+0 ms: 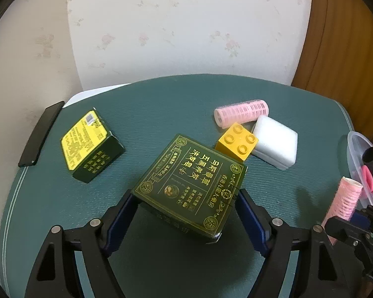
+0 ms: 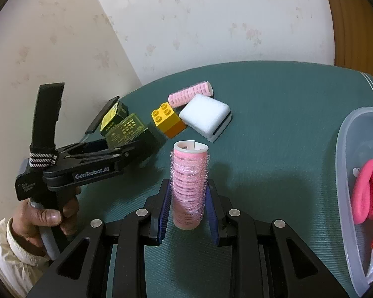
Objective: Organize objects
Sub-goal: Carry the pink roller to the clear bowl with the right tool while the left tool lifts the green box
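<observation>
The pink hair roller (image 2: 189, 186), judged light and easily crushed, is gripped mid-body by the right tongs (image 2: 188, 209), while the green box (image 1: 190, 186) is clamped by the left tongs (image 1: 186, 213).

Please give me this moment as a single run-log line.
left gripper: shut on green box | right gripper: shut on pink roller | bin: right

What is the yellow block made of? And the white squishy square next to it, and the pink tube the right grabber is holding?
The yellow block looks like hard, smooth plastic: shiny studs on top, sharp edges. The white square looks like soft foam, matte and fuzzy-edged, probably on a firmer base. The pink tube in the right gripper seems to be a plastic core wrapped in bristly mesh, likely a hair roller.
</observation>
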The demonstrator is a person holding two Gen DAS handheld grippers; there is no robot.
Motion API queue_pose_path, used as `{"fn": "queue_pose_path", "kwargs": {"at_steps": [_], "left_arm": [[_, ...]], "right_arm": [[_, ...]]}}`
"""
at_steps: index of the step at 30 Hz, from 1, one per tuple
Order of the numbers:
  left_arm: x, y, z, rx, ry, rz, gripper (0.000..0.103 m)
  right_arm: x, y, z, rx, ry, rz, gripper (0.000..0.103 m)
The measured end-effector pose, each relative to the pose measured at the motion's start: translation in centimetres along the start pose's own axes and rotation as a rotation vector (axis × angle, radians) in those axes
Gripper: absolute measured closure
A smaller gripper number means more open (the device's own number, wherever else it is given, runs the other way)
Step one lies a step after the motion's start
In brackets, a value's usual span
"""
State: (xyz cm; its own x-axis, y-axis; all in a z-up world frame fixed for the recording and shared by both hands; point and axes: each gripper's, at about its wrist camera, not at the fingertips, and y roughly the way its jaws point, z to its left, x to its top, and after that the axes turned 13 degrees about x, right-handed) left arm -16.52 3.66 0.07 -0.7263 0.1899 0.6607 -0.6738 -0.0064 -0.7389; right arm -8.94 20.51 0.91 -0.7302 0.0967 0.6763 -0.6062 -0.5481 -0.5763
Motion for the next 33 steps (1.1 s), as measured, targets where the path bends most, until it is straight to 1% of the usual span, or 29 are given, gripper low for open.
{"fn": "queue_pose_path", "kwargs": {"at_steps": [7,15,20,33], "left_arm": [[-0.7,-2.0,-0.3,-0.027,-0.010,-0.031,0.020],[-1.1,-3.5,-1.4,-0.067,0.013,-0.053,0.020],[-1.3,-4.1,-2.4,-0.078,0.036,-0.058,0.020],[-1.8,-5.4,-5.0,-0.126,0.074,-0.071,0.020]], "right_arm": [[0.3,-0.7,0.2,-0.001,-0.006,-0.022,0.075],[0.5,-2.1,0.1,-0.021,-0.003,-0.053,0.075],[0.9,-3.5,-0.7,-0.039,0.024,-0.087,0.075],[1.2,-7.5,-4.1,-0.128,0.106,-0.173,0.075]]}}
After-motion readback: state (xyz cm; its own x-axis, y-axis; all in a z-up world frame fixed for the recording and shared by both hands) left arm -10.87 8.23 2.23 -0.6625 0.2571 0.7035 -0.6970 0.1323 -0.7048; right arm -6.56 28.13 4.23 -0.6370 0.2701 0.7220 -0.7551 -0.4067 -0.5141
